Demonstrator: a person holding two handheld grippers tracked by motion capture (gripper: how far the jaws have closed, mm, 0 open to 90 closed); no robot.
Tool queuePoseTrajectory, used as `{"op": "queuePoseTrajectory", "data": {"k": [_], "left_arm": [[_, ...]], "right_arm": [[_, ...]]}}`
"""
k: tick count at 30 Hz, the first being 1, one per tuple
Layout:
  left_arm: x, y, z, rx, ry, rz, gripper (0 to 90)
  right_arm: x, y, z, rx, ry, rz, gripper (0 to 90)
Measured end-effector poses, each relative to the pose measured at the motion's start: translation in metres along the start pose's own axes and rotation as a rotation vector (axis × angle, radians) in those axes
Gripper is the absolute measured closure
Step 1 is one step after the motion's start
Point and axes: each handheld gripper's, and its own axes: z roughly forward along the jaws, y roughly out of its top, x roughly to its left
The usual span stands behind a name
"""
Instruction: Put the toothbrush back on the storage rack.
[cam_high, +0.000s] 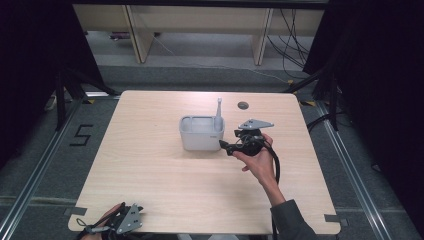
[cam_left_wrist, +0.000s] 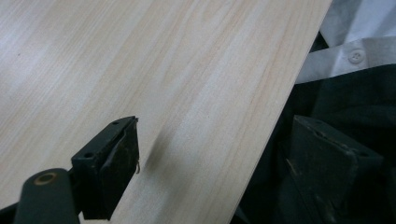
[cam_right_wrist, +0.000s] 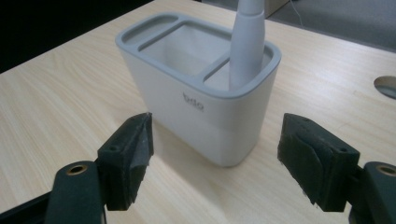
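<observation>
A white holder with a grey rim (cam_high: 201, 132) stands near the middle of the table. A grey-white handle (cam_high: 219, 112) stands upright in its small right-hand compartment; the other compartments look empty. My right gripper (cam_high: 226, 146) lies just to the right of the holder and points at it. In the right gripper view its jaws (cam_right_wrist: 217, 140) are open, with the holder (cam_right_wrist: 201, 93) and the handle (cam_right_wrist: 247, 42) a little beyond them, untouched. My left gripper (cam_high: 129, 220) rests at the table's near left edge, and its jaws (cam_left_wrist: 219, 154) are open with nothing between them.
The light wooden table (cam_high: 165, 190) has a round cable hole (cam_high: 243, 105) at the back right, behind the holder. In the left gripper view the table's edge runs diagonally, with the person's white shirt (cam_left_wrist: 355, 51) and dark clothing beyond it. Furniture legs and cables stand on the floor behind.
</observation>
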Motion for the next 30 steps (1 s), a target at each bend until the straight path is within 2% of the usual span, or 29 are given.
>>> {"op": "queuePoseTrajectory", "data": {"k": [2,3,4,5,6,7,8,9,10,11,13,14,15,16,17,19,20,21,24,25,27,28,30], "left_arm": [[0.000,0.000,0.000,0.001,0.000,0.001,16.1],[0.000,0.000,0.000,0.000,0.001,0.000,16.1],[0.000,0.000,0.000,0.000,0.003,-0.001,16.0],[0.000,0.000,0.000,0.000,0.002,-0.003,16.1],[0.000,0.000,0.000,-0.001,0.001,-0.005,16.1],[0.000,0.000,0.000,0.000,0.003,0.000,16.1],[0.000,0.000,0.000,0.001,0.004,-0.001,16.1],[0.000,0.000,0.000,0.001,0.003,0.000,16.1],[0.000,0.000,0.000,0.001,0.002,0.001,16.1],[0.000,0.000,0.000,0.001,0.002,-0.001,16.1],[0.000,0.000,0.000,0.001,0.003,-0.001,16.1],[0.000,0.000,0.000,0.001,0.005,0.000,16.1],[0.000,0.000,0.000,0.002,0.004,0.001,16.1],[0.000,0.000,0.000,0.000,0.005,-0.002,16.1],[0.001,0.000,0.000,-0.001,0.005,-0.003,16.1],[0.000,0.000,0.000,0.001,0.006,0.001,16.1],[0.000,0.000,0.000,0.001,0.005,0.001,16.1],[0.000,0.000,0.000,0.001,0.004,0.001,16.1],[0.000,0.000,0.000,-0.001,0.004,-0.002,16.1],[0.000,0.000,0.000,-0.001,0.005,-0.002,16.1],[0.000,0.000,0.000,-0.001,0.005,-0.003,16.1],[0.000,0.000,0.000,-0.002,0.005,-0.002,16.1],[0.000,0.001,0.000,-0.002,0.005,-0.001,16.1]], "right_arm": [[0.003,-0.004,0.000,0.009,0.000,0.008,27.1],[0.002,-0.005,0.000,0.001,-0.008,-0.018,27.1],[0.004,-0.007,0.000,0.016,0.010,0.002,27.1],[0.005,-0.008,-0.001,0.023,-0.008,-0.002,27.1],[0.005,-0.010,-0.001,0.014,-0.006,-0.012,27.1],[0.006,-0.012,-0.001,0.020,0.000,0.005,27.1],[0.008,-0.014,-0.002,0.023,-0.014,0.013,27.1],[0.007,-0.015,-0.003,0.023,-0.005,-0.010,27.1],[0.008,-0.017,-0.003,0.035,-0.005,0.002,27.0],[0.007,-0.019,-0.002,0.026,-0.008,-0.025,27.1],[0.010,-0.021,-0.004,0.047,-0.006,0.004,27.0],[0.011,-0.024,-0.003,0.036,0.001,0.002,27.1],[0.011,-0.024,-0.005,0.053,0.000,-0.006,27.0],[0.013,-0.026,-0.004,0.042,-0.006,0.009,27.0],[0.012,-0.027,-0.005,0.051,0.002,-0.009,27.0],[0.015,-0.031,-0.007,0.060,0.003,0.005,26.8],[0.015,-0.032,-0.007,0.060,0.007,-0.013,26.8],[0.016,-0.034,-0.008,0.067,0.005,0.005,26.8],[0.016,-0.039,-0.008,0.061,0.020,-0.025,26.8],[0.018,-0.041,-0.010,0.079,0.015,-0.002,26.8],[0.019,-0.043,-0.011,0.079,0.012,0.001,26.7],[0.017,-0.045,-0.012,0.078,0.013,-0.026,26.8],[0.019,-0.048,-0.014,0.083,0.013,-0.017,26.7]]}}
